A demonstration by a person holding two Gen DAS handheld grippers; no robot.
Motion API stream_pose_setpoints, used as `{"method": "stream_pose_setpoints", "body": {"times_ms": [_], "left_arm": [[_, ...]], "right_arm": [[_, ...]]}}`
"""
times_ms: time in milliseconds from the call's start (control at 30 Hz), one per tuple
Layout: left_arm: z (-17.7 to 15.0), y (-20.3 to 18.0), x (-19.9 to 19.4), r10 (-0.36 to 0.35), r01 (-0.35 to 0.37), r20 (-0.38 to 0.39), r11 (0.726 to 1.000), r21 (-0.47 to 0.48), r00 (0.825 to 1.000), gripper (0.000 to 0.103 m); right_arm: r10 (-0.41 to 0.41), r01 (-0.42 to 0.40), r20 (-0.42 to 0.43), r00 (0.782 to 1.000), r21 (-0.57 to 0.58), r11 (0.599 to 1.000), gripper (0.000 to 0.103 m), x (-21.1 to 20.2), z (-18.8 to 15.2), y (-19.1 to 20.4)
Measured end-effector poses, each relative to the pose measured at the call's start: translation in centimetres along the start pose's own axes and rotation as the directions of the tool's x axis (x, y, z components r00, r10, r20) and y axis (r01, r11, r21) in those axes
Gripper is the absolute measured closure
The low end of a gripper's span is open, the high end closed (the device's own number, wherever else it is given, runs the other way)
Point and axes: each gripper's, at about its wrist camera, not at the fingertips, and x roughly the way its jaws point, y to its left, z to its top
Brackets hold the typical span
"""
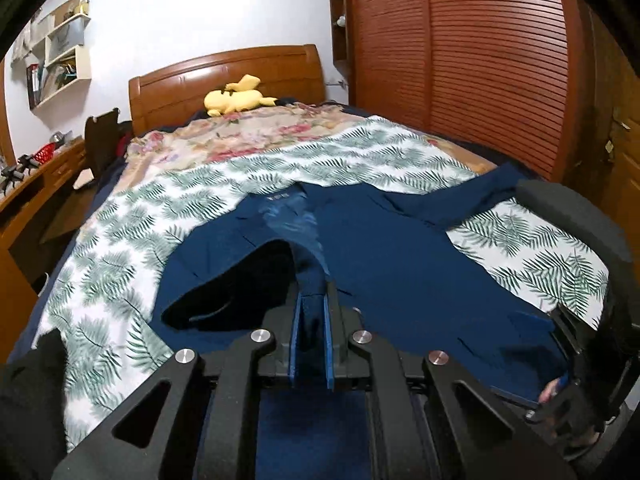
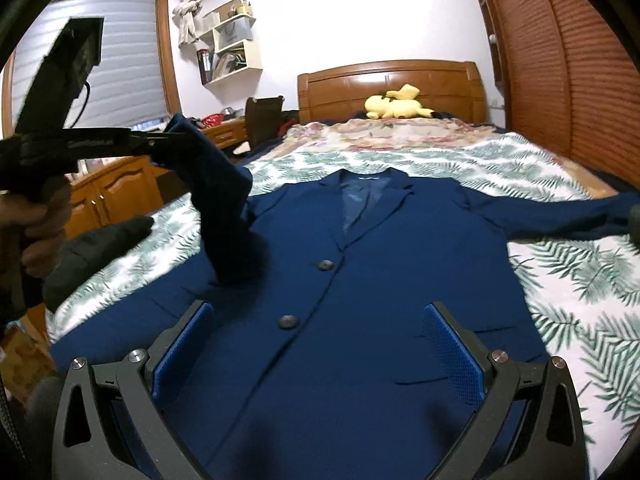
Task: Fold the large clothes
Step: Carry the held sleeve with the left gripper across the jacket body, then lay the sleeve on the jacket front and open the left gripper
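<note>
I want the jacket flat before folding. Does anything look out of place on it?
Yes: the left sleeve stands up off the blue jacket, pinched in the left gripper. The other sleeve lies stretched out on the leaf-print sheet. The right gripper hovers open.

Navy blue buttoned suit jacket (image 2: 360, 280) hem cut off by the bottom edge, far sleeve end hidden at right edge, wall shelf (image 2: 234, 54) contents too small to tell

No legible text; only blurred lettering on the left tongs (image 2: 160, 140).
</note>
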Motion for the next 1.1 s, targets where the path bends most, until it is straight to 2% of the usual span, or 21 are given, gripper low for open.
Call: {"method": "stream_pose_setpoints", "body": {"times_ms": [167, 200, 267, 300, 367, 433, 467, 600, 767, 967, 1100], "left_arm": [[-1.7, -2.1, 0.1, 0.022, -0.022, 0.012, 0.999, 0.026, 1.0, 0.086], [-2.0, -2.3, 0.2, 0.012, -0.012, 0.008, 1.0, 0.028, 1.0, 0.082], [-2.5, -2.5, 0.2, -0.004, 0.004, 0.006, 1.0, 0.024, 1.0, 0.071], [-2.7, -2.7, 0.0, -0.007, 0.006, 0.012, 1.0, 0.024, 1.0, 0.059], [-3.1, -2.7, -0.4, -0.02, 0.019, 0.032, 1.0, 0.021, 0.999, 0.05], [-3.7, -2.6, -0.8, -0.028, 0.027, 0.053, 1.0, 0.006, 0.998, 0.026], [-4.0, -2.5, -1.1, -0.031, 0.032, 0.066, 0.999, -0.004, 0.997, 0.022], [-5.6, -1.7, -1.3, -0.011, 0.013, 0.07, 1.0, -0.025, 0.997, 0.021], [-7.8, 0.3, -2.0, 0.035, -0.032, 0.076, 0.998, -0.046, 0.996, 0.022], [-10.5, 3.5, -2.7, 0.042, -0.032, 0.086, 0.993, -0.116, 0.995, 0.021], [-11.5, 4.8, -3.2, 0.047, -0.036, 0.083, 0.991, -0.131, 0.995, 0.021]], "right_arm": [[0.001, -0.001, -0.017, 1.0, 0.003, 1.0, 0.0, 0.2, 0.3, -0.3], [0.005, -0.005, -0.019, 1.0, 0.005, 1.0, 0.0, 0.3, 0.3, -0.2], [0.007, -0.007, -0.021, 1.0, 0.004, 1.0, 0.0, 0.3, 0.5, -0.7], [0.004, -0.004, -0.025, 1.0, 0.003, 1.0, 0.0, 0.5, 0.5, -0.7], [-0.003, 0.003, -0.039, 0.999, -0.002, 1.0, 0.0, 0.7, 0.6, -0.7], [-0.009, 0.009, -0.051, 0.999, -0.004, 1.0, 0.0, 0.9, 0.6, -0.5], [-0.009, 0.009, -0.053, 0.999, -0.004, 1.0, 0.001, 0.8, 0.7, -0.5], [-0.006, 0.006, -0.066, 0.998, -0.004, 1.0, 0.004, 0.9, 1.0, -0.7], [-0.007, 0.004, -0.113, 0.994, -0.027, 1.0, 0.016, 2.3, 1.1, -0.4], [-0.019, 0.009, -0.157, 0.987, -0.06, 0.998, 0.02, 2.8, 1.7, 0.0], [-0.028, 0.01, -0.19, 0.981, -0.096, 0.995, 0.021, 2.9, 2.7, 0.9]]}}
